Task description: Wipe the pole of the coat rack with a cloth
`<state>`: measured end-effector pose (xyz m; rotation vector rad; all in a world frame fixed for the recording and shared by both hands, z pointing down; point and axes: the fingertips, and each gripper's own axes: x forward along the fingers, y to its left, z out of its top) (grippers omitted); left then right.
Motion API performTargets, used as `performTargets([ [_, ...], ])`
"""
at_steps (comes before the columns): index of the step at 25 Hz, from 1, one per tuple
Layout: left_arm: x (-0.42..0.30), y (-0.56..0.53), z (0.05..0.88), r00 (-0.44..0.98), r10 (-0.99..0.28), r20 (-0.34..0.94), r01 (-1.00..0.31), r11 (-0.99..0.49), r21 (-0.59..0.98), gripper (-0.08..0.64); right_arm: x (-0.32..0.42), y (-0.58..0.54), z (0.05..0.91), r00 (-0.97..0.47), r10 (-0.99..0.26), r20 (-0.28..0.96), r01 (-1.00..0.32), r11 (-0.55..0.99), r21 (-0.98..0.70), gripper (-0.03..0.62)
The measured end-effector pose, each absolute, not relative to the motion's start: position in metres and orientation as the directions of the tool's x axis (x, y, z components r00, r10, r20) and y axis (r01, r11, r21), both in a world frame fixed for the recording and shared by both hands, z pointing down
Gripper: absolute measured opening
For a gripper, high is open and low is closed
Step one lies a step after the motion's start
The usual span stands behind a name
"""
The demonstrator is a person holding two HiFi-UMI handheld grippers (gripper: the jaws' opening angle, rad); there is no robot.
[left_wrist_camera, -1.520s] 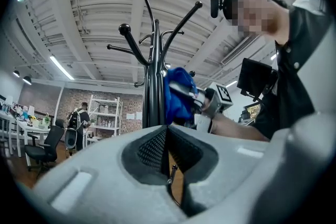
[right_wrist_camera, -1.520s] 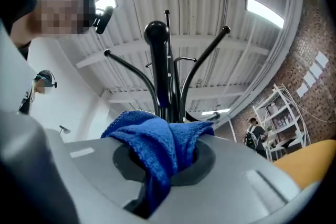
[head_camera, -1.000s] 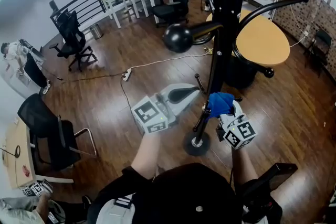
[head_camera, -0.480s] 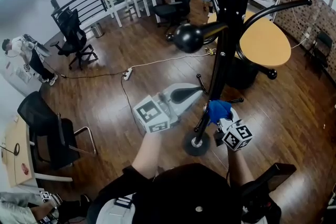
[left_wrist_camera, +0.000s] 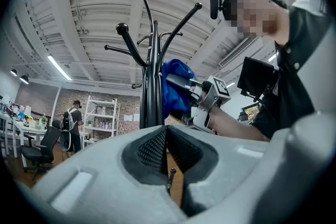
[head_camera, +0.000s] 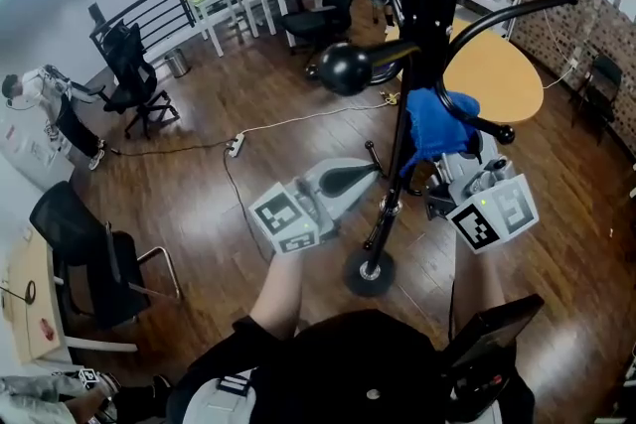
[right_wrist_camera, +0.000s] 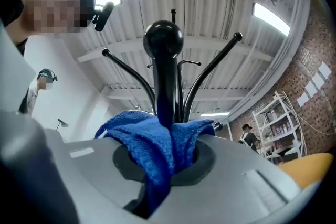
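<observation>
A: Fig., R gripper [right_wrist_camera: 164, 168]?
B: Jaws clamped on blue cloth [head_camera: 437, 122]; cloth pressed vs. black coat-rack pole [head_camera: 415, 65], approx. mid-height, below the hook arms.
A: L gripper [head_camera: 370, 173]?
B: Jaws together, nothing betw. them; sits just left of pole, nearer base [head_camera: 370, 274].

The head view looks steeply down along the tall black metal coat rack [head_camera: 429, 35] to the dark wooden floor [head_camera: 199, 184]. The left gripper view and right gripper view tilt up from close by toward the white ribbed ceiling [left_wrist_camera: 94, 2]. All three share the rack's pole, centre frame.
</observation>
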<state>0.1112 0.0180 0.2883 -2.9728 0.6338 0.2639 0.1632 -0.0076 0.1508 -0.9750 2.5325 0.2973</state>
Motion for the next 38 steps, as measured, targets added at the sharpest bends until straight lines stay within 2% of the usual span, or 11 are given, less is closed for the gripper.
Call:
performTargets([
  [4,0.113,0.019,0.286,0.900,-0.392,-0.190,-0.409,-0.911,-0.054,-0.003,0.164,-0.007,0.193,-0.689,-0.607,-0.395,-0.676,0.735,0.051,0.037],
  [13,0.109,0.022,0.285,0.899,-0.398,-0.183,-0.415,-0.908,-0.061,-0.003,0.166,-0.013,0.431,-0.719,-0.692,-0.067,-0.679,0.719,-0.149,0.037],
  [17,0.106,0.022,0.286,0.896,-0.405,-0.181,-0.421,-0.905,-0.057,-0.003,0.164,-0.015,0.496,-0.719,-0.690,0.077,-0.690,0.698,-0.190,0.037],
  [19,0.104,0.022,0.286,0.895,-0.408,-0.180,-0.423,-0.904,-0.058,-0.003,0.164,-0.015,0.505,-0.716,-0.691,0.100,-0.693,0.688,-0.216,0.037],
  [21,0.101,0.023,0.287,0.894,-0.411,-0.180,-0.427,-0.902,-0.059,-0.003,0.166,-0.015,0.490,-0.716,-0.695,0.066,-0.686,0.684,-0.248,0.037],
  [24,0.100,0.023,0.288,0.893,-0.412,-0.180,-0.428,-0.902,-0.057,-0.003,0.170,-0.014,0.422,-0.708,-0.703,-0.072,-0.667,0.698,-0.261,0.037],
  [32,0.102,0.034,0.297,0.902,-0.381,-0.205,-0.398,-0.916,-0.050,-0.003,0.167,0.001,0.185,-0.676,-0.575,-0.461,-0.651,0.759,0.008,0.037],
  [35,0.093,0.034,0.299,0.900,-0.378,-0.218,-0.397,-0.917,-0.048,-0.003,0.163,-0.001,0.159,-0.664,-0.575,-0.478,-0.675,0.736,0.053,0.040],
  [38,0.082,0.035,0.297,0.899,-0.380,-0.220,-0.397,-0.917,-0.039,-0.003,0.163,-0.001,0.182,-0.635,-0.612,-0.472,-0.700,0.714,0.017,0.038],
])
